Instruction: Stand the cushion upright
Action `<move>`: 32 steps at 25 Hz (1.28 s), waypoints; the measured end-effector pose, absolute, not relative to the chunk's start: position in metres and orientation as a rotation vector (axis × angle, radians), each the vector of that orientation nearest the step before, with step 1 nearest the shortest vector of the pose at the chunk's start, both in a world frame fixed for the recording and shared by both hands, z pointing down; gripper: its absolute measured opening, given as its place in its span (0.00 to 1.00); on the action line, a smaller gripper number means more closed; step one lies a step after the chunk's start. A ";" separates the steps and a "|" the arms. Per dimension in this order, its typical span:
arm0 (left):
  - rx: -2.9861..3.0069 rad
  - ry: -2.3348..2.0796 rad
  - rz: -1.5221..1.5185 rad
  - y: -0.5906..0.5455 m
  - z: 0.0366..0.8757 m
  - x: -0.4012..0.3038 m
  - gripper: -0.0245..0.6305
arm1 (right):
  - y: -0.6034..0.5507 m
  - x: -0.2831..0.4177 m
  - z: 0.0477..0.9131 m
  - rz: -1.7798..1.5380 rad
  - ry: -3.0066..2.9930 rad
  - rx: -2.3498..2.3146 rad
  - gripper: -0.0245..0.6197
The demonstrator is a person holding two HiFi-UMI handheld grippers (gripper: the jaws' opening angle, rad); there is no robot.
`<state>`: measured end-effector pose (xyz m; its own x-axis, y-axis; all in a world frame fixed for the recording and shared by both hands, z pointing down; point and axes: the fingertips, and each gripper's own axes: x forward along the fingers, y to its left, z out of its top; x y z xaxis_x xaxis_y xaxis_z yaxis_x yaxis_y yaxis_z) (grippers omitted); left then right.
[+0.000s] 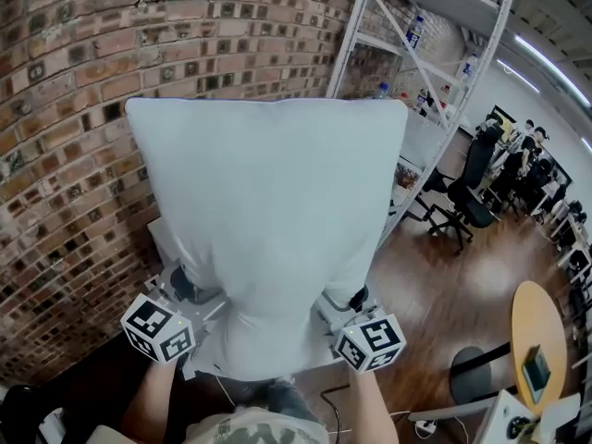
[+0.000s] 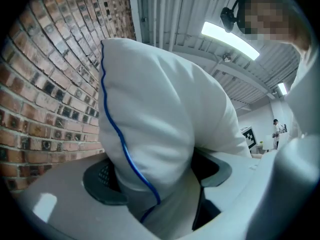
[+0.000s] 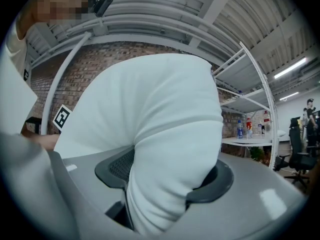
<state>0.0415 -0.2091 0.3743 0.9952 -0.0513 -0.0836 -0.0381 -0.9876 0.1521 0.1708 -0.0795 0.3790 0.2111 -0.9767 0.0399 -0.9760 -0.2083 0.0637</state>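
A large white cushion (image 1: 268,220) with blue piping hangs upright in the air in front of the brick wall, held by its lower corners. My left gripper (image 1: 190,294) is shut on the cushion's lower left corner; in the left gripper view the cushion (image 2: 160,134) bulges between both dark pads (image 2: 100,184) of my left gripper (image 2: 157,184). My right gripper (image 1: 347,302) is shut on the lower right corner; in the right gripper view the cushion (image 3: 165,134) fills the gap of my right gripper (image 3: 165,176) between its pads (image 3: 117,169). The cushion hides whatever lies beneath it.
A brick wall (image 1: 65,155) stands behind and to the left. A white metal shelf rack (image 1: 435,54) with bottles is at the right. Office chairs (image 1: 462,202) and a round wooden table (image 1: 541,340) stand on the wooden floor further right.
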 end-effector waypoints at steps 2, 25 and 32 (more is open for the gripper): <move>2.995 -0.088 -0.138 -0.213 0.374 0.045 0.63 | -0.085 0.176 0.378 -0.027 -1.944 2.374 0.53; 2.973 -0.443 -0.118 -0.285 0.380 0.153 0.63 | -0.189 0.309 0.386 -0.034 -2.203 2.181 0.53; 2.956 -0.539 -0.103 -0.306 0.381 0.175 0.63 | -0.219 0.338 0.388 -0.030 -2.259 2.137 0.53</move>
<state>0.1754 -0.3058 0.3812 0.9337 -0.3553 -0.0431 -0.3461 -0.9270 0.1445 0.3377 -0.2192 0.3879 -0.0554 -0.9984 0.0100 -0.9978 0.0558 0.0358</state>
